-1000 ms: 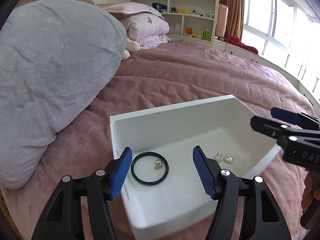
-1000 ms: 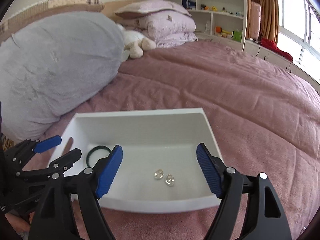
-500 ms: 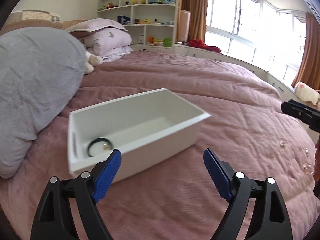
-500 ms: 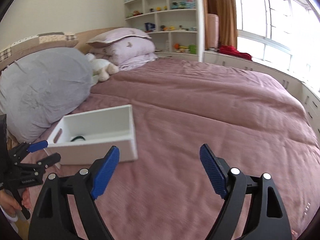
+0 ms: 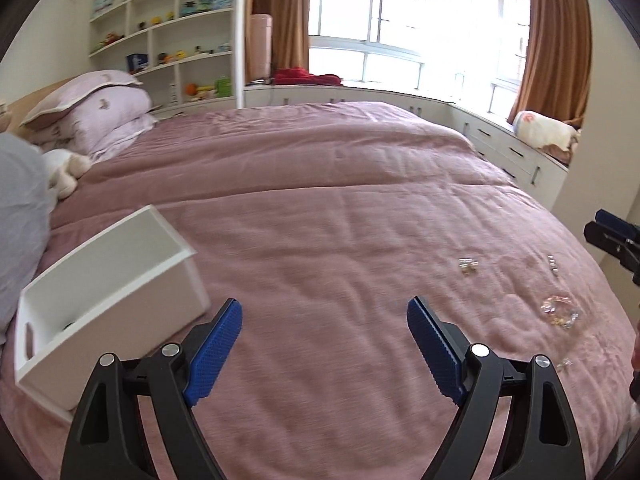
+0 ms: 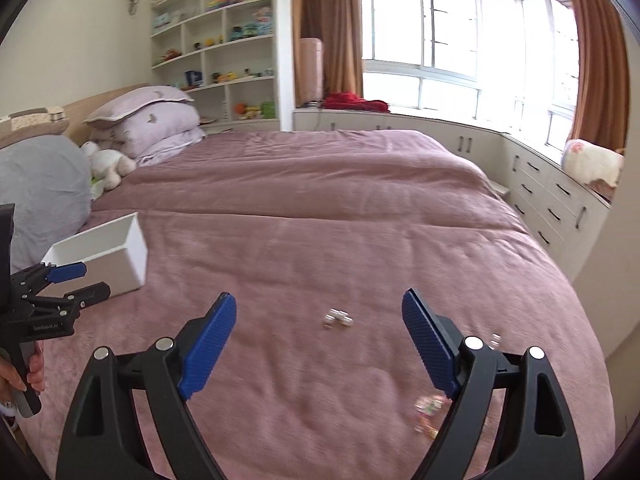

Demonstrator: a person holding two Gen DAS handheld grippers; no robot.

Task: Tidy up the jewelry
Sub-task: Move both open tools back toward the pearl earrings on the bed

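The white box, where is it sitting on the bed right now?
The white box sits on the pink bedspread at the far left of both views, next to the grey pillow, just beyond the left gripper.

The left tool [image 5: 324, 346] has its two blue fingers [image 5: 214, 350] spread wide with nothing between them. The right tool [image 6: 318, 344] is spread wide too and holds nothing. In the right wrist view, the left tool sits at 9 o'clock, and a hand [image 6: 24, 368] grips its handle.

A box [image 6: 100, 258] sits on the bed [image 6: 320, 208] to the left, pillows [image 6: 148, 124] behind, jewelry pieces [image 6: 337, 317] scattered right.
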